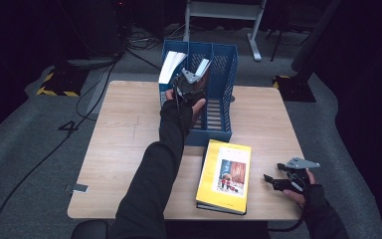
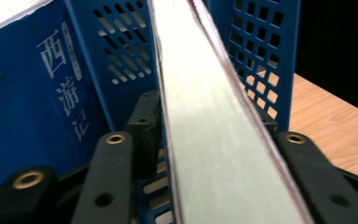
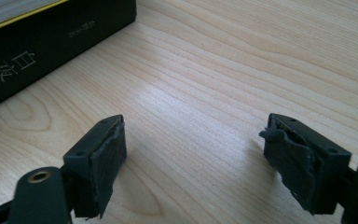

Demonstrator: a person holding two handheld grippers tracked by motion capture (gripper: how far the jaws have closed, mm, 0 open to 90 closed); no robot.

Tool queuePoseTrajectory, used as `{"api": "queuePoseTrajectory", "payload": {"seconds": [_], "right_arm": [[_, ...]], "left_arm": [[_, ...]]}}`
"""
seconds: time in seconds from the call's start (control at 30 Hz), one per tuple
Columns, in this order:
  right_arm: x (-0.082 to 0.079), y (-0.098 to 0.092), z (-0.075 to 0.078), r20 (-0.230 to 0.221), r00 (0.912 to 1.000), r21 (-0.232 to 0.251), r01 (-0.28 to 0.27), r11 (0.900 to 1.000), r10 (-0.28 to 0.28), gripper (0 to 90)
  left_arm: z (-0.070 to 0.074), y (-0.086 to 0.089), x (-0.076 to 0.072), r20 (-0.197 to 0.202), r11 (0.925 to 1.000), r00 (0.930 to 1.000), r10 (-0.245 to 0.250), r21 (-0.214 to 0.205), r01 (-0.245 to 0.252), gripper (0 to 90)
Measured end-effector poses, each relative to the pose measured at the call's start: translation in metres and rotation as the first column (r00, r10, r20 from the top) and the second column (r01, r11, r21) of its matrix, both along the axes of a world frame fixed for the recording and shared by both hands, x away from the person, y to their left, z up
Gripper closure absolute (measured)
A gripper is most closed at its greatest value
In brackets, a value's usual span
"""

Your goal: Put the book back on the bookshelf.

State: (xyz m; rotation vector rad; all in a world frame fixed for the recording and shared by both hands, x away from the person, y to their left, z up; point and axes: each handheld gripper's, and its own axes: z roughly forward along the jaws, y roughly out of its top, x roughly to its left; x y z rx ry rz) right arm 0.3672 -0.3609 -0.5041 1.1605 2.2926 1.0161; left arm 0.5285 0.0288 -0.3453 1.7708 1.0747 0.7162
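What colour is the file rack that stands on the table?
The file rack is blue, with perforated walls; the left gripper view shows it best.

Blue file rack (image 1: 226,74), walls punched with a grid of slots and square holes. Blue book (image 2: 37,98) in it, white characters down the spine, white page block. Second book (image 2: 214,140) in the rack: pale grey-white page edge, dark reddish cover rims. Yellow book (image 1: 225,175) on the counter (image 1: 124,144), cover picture in red-brown and white; its spine black with pale characters, thin yellow line under the pages. Counter light wood, fine grain streaks. Left claw (image 1: 191,84) black, brass rivets, grey top plate. Right claw (image 1: 278,181) black, same grey plate. Sleeves and gloves black. Floor grey carpet; yellow-black hazard stripes (image 1: 54,89) at far left.
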Motion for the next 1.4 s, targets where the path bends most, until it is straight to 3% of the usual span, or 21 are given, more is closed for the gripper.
{"api": "queuePoseTrajectory", "payload": {"seconds": [0.23,0.27,0.3,0.53,0.63,0.8,0.93,1.03,1.27,1.4], "right_arm": [[0.000,0.000,0.000,0.001,1.0000,0.000,0.000,1.0000,0.000,21.3],[0.000,0.000,0.000,0.001,1.0000,0.000,0.000,1.0000,0.000,21.2],[0.000,0.000,0.000,0.001,1.0000,-0.001,0.000,1.0000,0.000,21.2],[0.000,0.000,0.000,0.000,1.0000,0.000,0.000,1.0000,0.000,21.3],[0.000,0.000,0.000,0.000,1.0000,0.000,0.000,1.0000,0.000,21.2],[0.000,0.000,0.000,0.000,1.0000,0.000,-0.001,1.0000,0.001,21.2],[0.000,0.000,0.000,0.000,1.0000,0.000,-0.001,1.0000,0.001,21.2],[0.000,0.000,0.000,0.000,1.0000,0.000,-0.002,1.0000,0.002,21.2],[0.000,0.000,0.000,0.000,1.0000,0.000,-0.002,1.0000,0.002,21.2],[0.000,0.000,0.000,0.001,1.0000,-0.001,-0.002,1.0000,0.002,21.2]], "left_arm": [[0.001,0.000,0.001,0.005,0.9997,1.0000,0.007,0.025,-0.007,62.8],[0.001,-0.001,0.001,0.016,0.9990,0.9994,0.029,0.034,-0.030,64.3],[0.001,-0.002,0.001,0.015,0.9989,0.9993,0.033,0.034,-0.033,72.4],[0.001,-0.009,0.012,0.037,0.9951,0.9966,0.073,0.064,-0.076,73.4],[0.000,-0.008,0.017,0.044,0.9938,0.9946,0.095,0.055,-0.097,73.4],[-0.001,-0.007,0.024,0.051,0.9867,0.9864,0.157,0.035,-0.158,73.4],[-0.001,-0.004,0.023,0.036,0.9731,0.9725,0.230,0.002,-0.230,73.1],[-0.001,0.000,0.023,0.026,0.9677,0.9674,0.252,0.006,-0.252,72.5],[0.000,-0.001,0.021,0.030,0.9695,0.9698,0.242,0.033,-0.243,70.0],[0.001,0.000,0.017,0.038,0.9749,0.9763,0.213,0.058,-0.215,67.1]]}}
